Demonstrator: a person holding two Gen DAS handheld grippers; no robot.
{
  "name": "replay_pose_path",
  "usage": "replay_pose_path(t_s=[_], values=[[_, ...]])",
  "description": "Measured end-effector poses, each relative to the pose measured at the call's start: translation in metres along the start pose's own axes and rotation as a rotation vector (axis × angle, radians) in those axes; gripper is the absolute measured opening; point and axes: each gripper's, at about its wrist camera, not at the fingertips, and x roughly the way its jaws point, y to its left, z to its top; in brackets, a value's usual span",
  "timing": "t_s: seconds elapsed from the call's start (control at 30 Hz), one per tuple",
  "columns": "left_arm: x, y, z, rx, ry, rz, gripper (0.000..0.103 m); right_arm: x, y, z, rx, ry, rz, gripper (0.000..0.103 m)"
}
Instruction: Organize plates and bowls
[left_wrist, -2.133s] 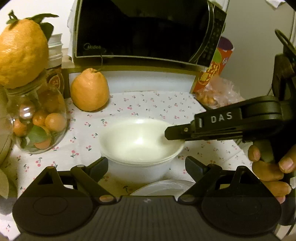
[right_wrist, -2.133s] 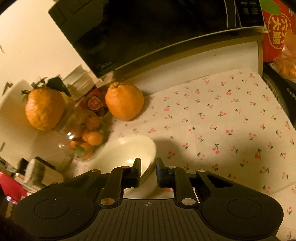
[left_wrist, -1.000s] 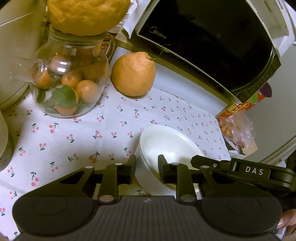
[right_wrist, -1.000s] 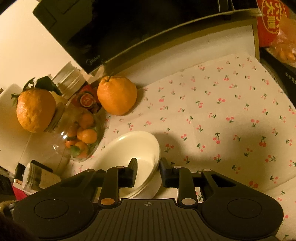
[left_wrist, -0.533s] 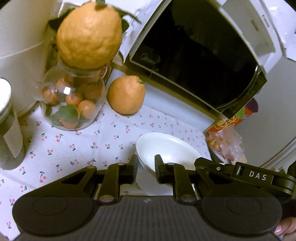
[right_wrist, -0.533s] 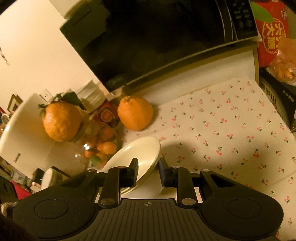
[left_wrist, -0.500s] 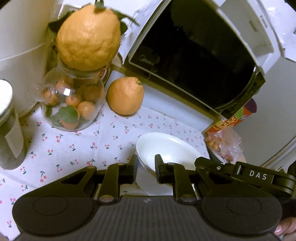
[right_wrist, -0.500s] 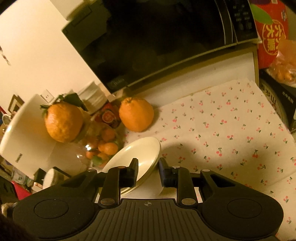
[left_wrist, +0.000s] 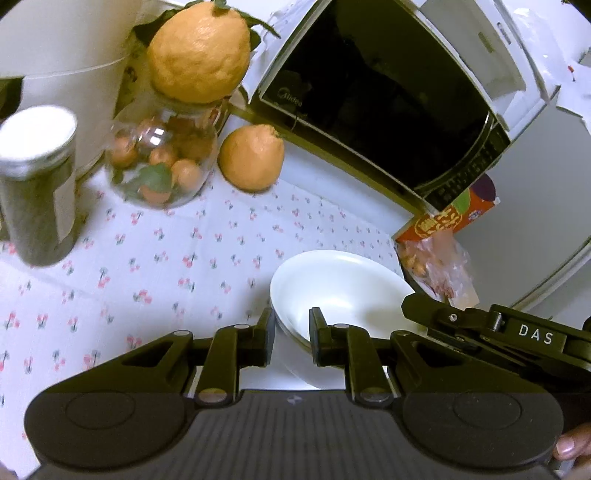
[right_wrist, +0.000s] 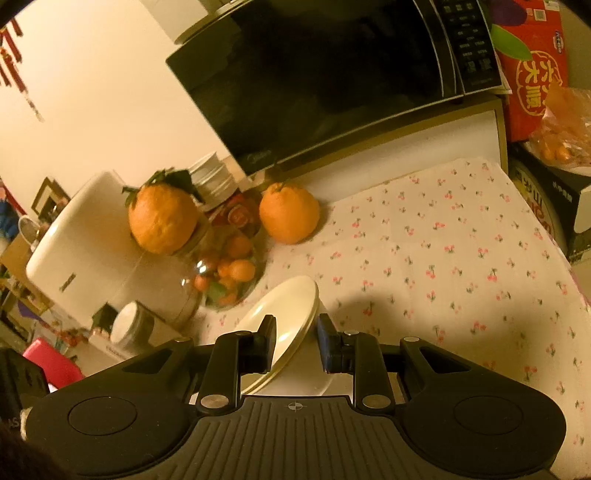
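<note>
A stack of white bowls (left_wrist: 340, 284) hangs between both grippers, lifted off the cherry-print tablecloth (left_wrist: 155, 258). My left gripper (left_wrist: 291, 332) is shut on the stack's near-left rim, which passes between its pads. In the right wrist view the bowls (right_wrist: 288, 306) appear tilted and edge-on, and my right gripper (right_wrist: 295, 336) is shut on their rim. One of the right gripper's fingers (left_wrist: 461, 321), marked DAS, reaches onto the stack's right rim in the left wrist view. The lower bowls are mostly hidden behind the grippers.
A black microwave (left_wrist: 388, 92) stands at the back. To the left are a glass jar of small oranges (left_wrist: 162, 166) topped by a large citrus (left_wrist: 199, 51), a loose citrus (left_wrist: 253, 162) and a white-lidded canister (left_wrist: 37, 184). A red box (right_wrist: 532, 66) and bagged oranges (left_wrist: 436, 258) sit right.
Both grippers have risen and drawn back with the bowl stack held between them. The table and jar look farther away, and the canister has come into view at the left.
</note>
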Motion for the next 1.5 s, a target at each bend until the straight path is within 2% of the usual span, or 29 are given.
replay_pose_path(t_s=[0.4,0.67,0.8,1.0,1.07,1.2,1.37,1.5], values=[[-0.013,0.010,-0.039,0.052,0.003,0.014,0.016,-0.003,-0.008,-0.052,-0.040,0.034,-0.020,0.024],[-0.017,0.005,-0.049,0.128,-0.005,0.018,0.016,0.000,-0.009,-0.066,-0.069,0.061,-0.050,0.024],[-0.018,0.003,-0.050,0.134,0.006,0.017,0.015,0.005,-0.011,-0.070,-0.050,0.110,-0.071,0.023],[-0.016,0.006,-0.049,0.128,0.015,0.011,0.016,0.005,-0.009,-0.073,-0.054,0.117,-0.074,0.025],[-0.015,0.007,-0.048,0.122,0.021,0.001,0.025,0.007,-0.011,-0.072,-0.039,0.125,-0.067,0.026],[-0.013,0.007,-0.049,0.125,0.022,0.012,0.034,0.007,-0.012,-0.072,-0.046,0.128,-0.071,0.026],[-0.018,0.003,-0.049,0.137,-0.002,0.022,0.062,0.003,-0.018,-0.069,-0.033,0.108,-0.080,0.040],[-0.026,-0.003,-0.050,0.175,-0.031,0.039,0.073,-0.003,-0.019,-0.067,-0.041,0.079,-0.076,0.054]])
